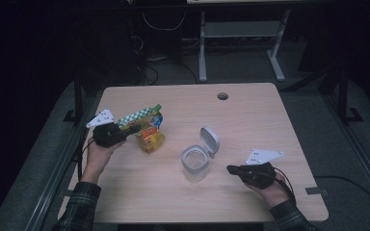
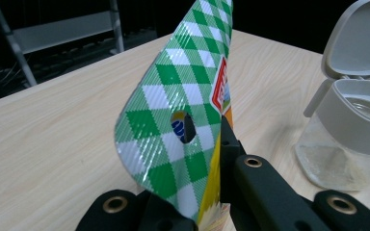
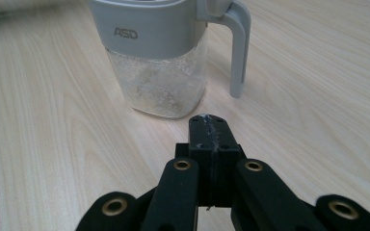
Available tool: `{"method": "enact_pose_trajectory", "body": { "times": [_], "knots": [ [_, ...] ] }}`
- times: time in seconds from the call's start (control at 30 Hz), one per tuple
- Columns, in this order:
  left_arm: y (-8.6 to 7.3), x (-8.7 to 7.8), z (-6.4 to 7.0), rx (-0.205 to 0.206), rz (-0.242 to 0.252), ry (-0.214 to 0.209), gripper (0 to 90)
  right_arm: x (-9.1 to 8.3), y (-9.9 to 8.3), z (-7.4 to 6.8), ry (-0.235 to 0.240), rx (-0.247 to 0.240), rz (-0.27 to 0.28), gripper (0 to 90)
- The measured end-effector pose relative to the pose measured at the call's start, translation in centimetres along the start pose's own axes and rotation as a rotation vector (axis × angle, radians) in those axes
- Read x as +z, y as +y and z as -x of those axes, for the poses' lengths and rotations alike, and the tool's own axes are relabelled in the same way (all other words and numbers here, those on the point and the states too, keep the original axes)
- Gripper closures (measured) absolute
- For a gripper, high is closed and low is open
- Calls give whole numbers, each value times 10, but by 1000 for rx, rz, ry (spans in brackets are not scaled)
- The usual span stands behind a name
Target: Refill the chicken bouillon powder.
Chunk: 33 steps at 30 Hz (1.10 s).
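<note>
High view: left gripper (image 1: 125, 131) fingers clamped on checked snack packet (image 1: 142, 119), held upright left of centre; open-lidded jar (image 1: 195, 162) lower right of it, nearer right gripper (image 1: 231, 169), fingers closed empty.

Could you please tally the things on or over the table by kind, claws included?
Snack bags: 1
Clear jars with grey flip lid: 1
Claws: 2, left claw and right claw
Total: 4
</note>
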<state>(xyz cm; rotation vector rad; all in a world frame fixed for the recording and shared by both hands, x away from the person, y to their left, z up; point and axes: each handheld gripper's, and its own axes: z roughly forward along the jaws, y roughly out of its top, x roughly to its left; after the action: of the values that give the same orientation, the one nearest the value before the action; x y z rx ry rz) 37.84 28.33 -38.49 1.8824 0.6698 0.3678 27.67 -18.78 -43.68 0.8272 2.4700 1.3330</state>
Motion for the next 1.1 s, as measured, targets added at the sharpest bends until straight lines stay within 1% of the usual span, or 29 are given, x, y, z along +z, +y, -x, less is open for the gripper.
{"method": "enact_pose_trajectory", "body": {
  "times": [0.07, 0.1, 0.2, 0.23, 0.3, 0.4, 0.43, 0.47, 0.53, 0.57, 0.67, 0.77, 0.87, 0.93, 1.0, 1.03, 1.1],
  "knots": [
    [3, 0, 1, -2, -3, -1, 900, 0, 0, 0, -4, -1, 0, 898],
    [4, -1, 1, -6, 5, -5, 900, 0, 0, -1, -8, 3, -1, 898],
    [5, -2, 3, -29, 21, -19, 900, 1, 0, -2, -16, 0, 1, 898],
    [6, -3, 3, -29, 22, -20, 900, 1, 1, -3, -17, 5, 2, 898],
    [7, -4, 6, -28, 17, -18, 900, 0, 2, -4, -12, -1, 6, 898],
    [10, -6, 10, -6, 5, -9, 900, 0, 2, -5, -5, -6, 11, 898],
    [10, -7, 11, -10, 1, -5, 900, 0, 3, -6, -3, -8, 9, 898],
    [11, -9, 12, -1, -8, -15, 900, 0, 3, -6, 0, -11, 10, 898],
    [11, -11, 13, -6, -11, -11, 900, 0, 3, -7, 1, -15, 12, 899],
    [12, -13, 13, -11, -13, -22, 900, 0, 3, -7, 2, -15, 14, 898],
    [14, -19, 15, -12, -17, -25, 900, -1, 5, -9, 6, -13, 21, 898],
    [17, -26, 16, -31, 3, -41, 900, -2, 8, -13, 15, 4, 33, 898],
    [21, -32, 17, -41, 21, -52, 900, -2, 11, -17, 27, 12, 40, 899],
    [23, -36, 18, -47, 30, -61, 900, -2, 13, -19, 36, 7, 46, 899],
    [25, -38, 20, -38, 34, -67, 900, -2, 14, -21, 42, 3, 54, 899],
    [26, -39, 22, -39, 35, -71, 900, -3, 15, -22, 45, 9, 54, 899],
    [29, -40, 25, -37, 28, -81, 900, -4, 17, -23, 52, 7, 70, 899]
  ]
}}
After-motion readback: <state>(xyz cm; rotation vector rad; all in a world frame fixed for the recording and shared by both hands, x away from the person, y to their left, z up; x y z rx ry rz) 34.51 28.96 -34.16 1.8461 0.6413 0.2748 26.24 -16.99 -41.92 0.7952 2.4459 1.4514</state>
